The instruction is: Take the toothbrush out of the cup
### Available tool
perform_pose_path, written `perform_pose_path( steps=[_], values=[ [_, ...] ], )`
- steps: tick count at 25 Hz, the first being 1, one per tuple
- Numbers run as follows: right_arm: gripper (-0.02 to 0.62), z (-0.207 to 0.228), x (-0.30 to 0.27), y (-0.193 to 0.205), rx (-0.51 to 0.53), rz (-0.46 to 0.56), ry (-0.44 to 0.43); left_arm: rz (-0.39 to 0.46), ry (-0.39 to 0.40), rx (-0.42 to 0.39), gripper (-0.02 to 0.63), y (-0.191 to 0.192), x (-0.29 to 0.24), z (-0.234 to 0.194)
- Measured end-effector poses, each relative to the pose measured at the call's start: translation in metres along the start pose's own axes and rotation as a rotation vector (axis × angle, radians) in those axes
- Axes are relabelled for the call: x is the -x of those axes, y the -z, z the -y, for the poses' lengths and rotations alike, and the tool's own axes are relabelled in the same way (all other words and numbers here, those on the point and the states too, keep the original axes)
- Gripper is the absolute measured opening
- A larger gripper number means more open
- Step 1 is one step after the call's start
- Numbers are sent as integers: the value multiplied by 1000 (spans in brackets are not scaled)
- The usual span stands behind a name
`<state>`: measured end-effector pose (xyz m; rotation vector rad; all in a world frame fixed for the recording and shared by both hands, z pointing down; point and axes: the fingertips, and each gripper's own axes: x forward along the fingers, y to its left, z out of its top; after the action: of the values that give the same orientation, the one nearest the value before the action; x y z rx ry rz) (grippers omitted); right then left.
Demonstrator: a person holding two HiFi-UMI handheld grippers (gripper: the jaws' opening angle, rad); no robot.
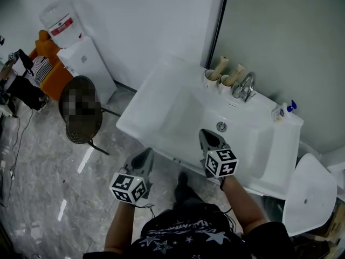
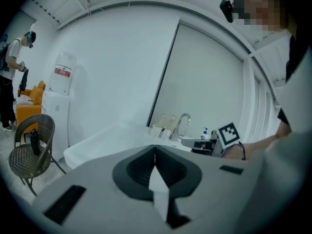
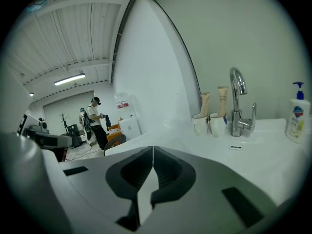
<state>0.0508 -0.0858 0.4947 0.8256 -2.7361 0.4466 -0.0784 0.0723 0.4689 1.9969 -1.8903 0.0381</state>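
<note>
Sink [image 1: 141, 108] back rim: toothbrush [image 1: 221, 65] near-upright in cup [image 1: 211, 79], ahead of my right gripper [image 1: 209, 136]; left gripper [image 1: 144, 158] farther. Both clamped together, empty.

The tan sticks [image 3: 205, 103] in the two cups [image 3: 199, 124] have their lower ends hidden inside, and whether their tops bear bristles is too small to tell. In the left gripper view the cups are pale blurs. The bottle [image 3: 297, 112] label cannot be read. The head view's bottom edge cuts off the person's torso [image 1: 188, 236]. The dispenser [image 1: 89, 66] partly hides an orange seat [image 1: 47, 47].
</note>
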Motion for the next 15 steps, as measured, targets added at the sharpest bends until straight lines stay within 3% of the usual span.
perform_pose_path(
  steps=[7,15],
  values=[
    [15,40,-39,-24,-28,11,37,-21,9,9,18,-22,-50,-19],
    [15,103,-64,-53,-53,65,146,-41,29,-7,18,-42,-98,-20]
  ],
)
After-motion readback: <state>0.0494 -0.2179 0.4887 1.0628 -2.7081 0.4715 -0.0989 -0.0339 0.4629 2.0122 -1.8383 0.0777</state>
